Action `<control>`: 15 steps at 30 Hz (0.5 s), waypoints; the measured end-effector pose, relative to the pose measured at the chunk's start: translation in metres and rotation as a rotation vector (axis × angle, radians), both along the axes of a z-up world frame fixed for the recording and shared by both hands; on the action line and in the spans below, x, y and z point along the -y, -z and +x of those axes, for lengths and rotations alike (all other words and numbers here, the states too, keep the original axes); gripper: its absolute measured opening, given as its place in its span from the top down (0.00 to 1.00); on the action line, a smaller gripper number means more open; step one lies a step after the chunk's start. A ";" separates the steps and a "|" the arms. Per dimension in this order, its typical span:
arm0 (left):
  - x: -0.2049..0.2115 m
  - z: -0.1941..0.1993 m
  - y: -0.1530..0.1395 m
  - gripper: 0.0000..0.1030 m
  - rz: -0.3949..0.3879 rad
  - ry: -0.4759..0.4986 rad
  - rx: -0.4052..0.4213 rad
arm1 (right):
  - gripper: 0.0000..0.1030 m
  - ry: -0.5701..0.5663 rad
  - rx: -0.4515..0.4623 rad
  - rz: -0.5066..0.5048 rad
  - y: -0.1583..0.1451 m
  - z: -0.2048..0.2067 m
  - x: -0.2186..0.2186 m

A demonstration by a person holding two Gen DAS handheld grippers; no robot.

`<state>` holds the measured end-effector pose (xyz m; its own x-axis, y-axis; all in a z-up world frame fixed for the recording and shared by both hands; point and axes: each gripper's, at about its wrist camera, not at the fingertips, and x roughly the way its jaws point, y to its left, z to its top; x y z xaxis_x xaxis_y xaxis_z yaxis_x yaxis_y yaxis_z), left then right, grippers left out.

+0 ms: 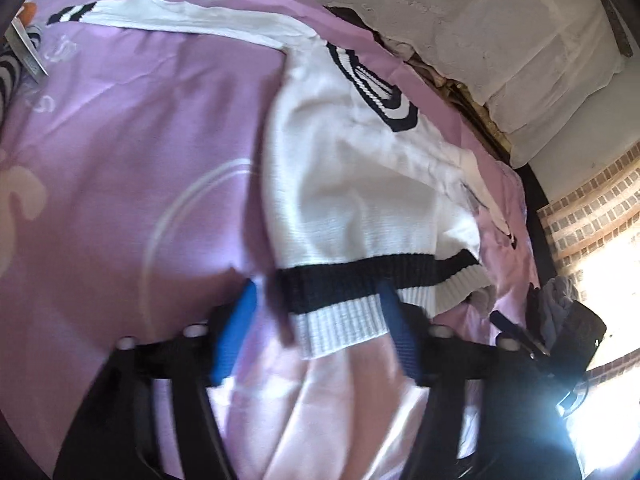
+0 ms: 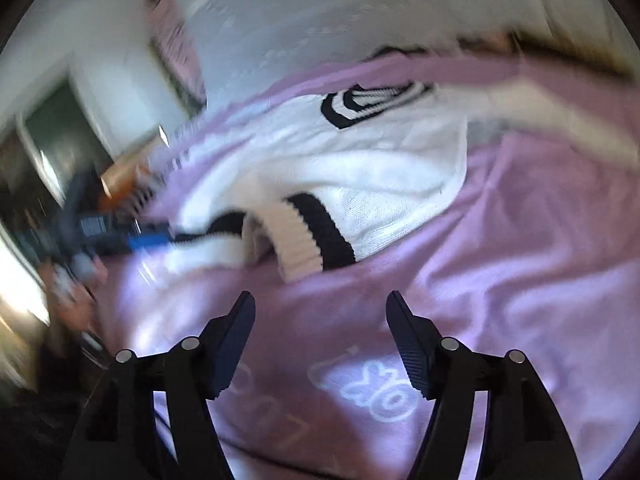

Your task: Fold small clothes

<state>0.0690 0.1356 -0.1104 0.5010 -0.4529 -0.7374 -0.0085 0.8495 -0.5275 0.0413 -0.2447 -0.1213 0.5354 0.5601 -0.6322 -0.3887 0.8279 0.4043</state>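
Observation:
A white knit sweater (image 1: 352, 184) with a black-striped collar (image 1: 376, 84) and a black-and-white ribbed hem (image 1: 340, 320) lies spread on a purple bedsheet (image 1: 140, 160). One sleeve (image 1: 180, 20) stretches to the far left. My left gripper (image 1: 318, 286) is open and straddles the hem's left corner, and its blue pads (image 1: 236, 328) do not press on the knit. In the blurred right wrist view my right gripper (image 2: 320, 298) stands open over bare sheet, just short of the sweater (image 2: 320, 160), whose hem (image 2: 304, 232) is rumpled and partly turned up. The left gripper's blue finger (image 2: 148, 240) shows at the hem's left end.
A white lace cloth (image 1: 480, 20) covers the headboard side beyond the sheet. A brick wall and a bright window (image 1: 592, 208) lie to the right. A striped garment with a tag (image 1: 16, 64) sits at the far left. A dark object with grey cloth (image 1: 560, 320) is at the bed's right edge.

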 end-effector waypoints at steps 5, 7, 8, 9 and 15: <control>0.018 0.011 0.013 0.36 0.028 0.006 -0.010 | 0.36 0.049 -0.270 0.392 0.034 0.030 0.010; 0.025 0.012 0.012 0.36 0.049 0.029 0.010 | 0.36 0.122 -0.323 0.497 0.043 0.037 0.010; 0.026 0.013 0.012 0.36 0.041 0.039 0.013 | 0.35 0.149 -0.333 0.528 0.044 0.038 0.010; 0.027 0.013 0.012 0.39 0.036 0.041 0.015 | 0.35 0.177 -0.351 0.573 0.044 0.040 0.011; 0.013 0.014 0.022 0.78 -0.013 -0.003 -0.017 | 0.87 0.248 -0.359 0.622 0.048 0.041 0.000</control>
<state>0.0833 0.1229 -0.1326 0.4896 -0.4610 -0.7401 -0.0200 0.8426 -0.5381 0.0826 -0.2447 -0.1691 0.5128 0.7605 -0.3984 0.0226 0.4519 0.8918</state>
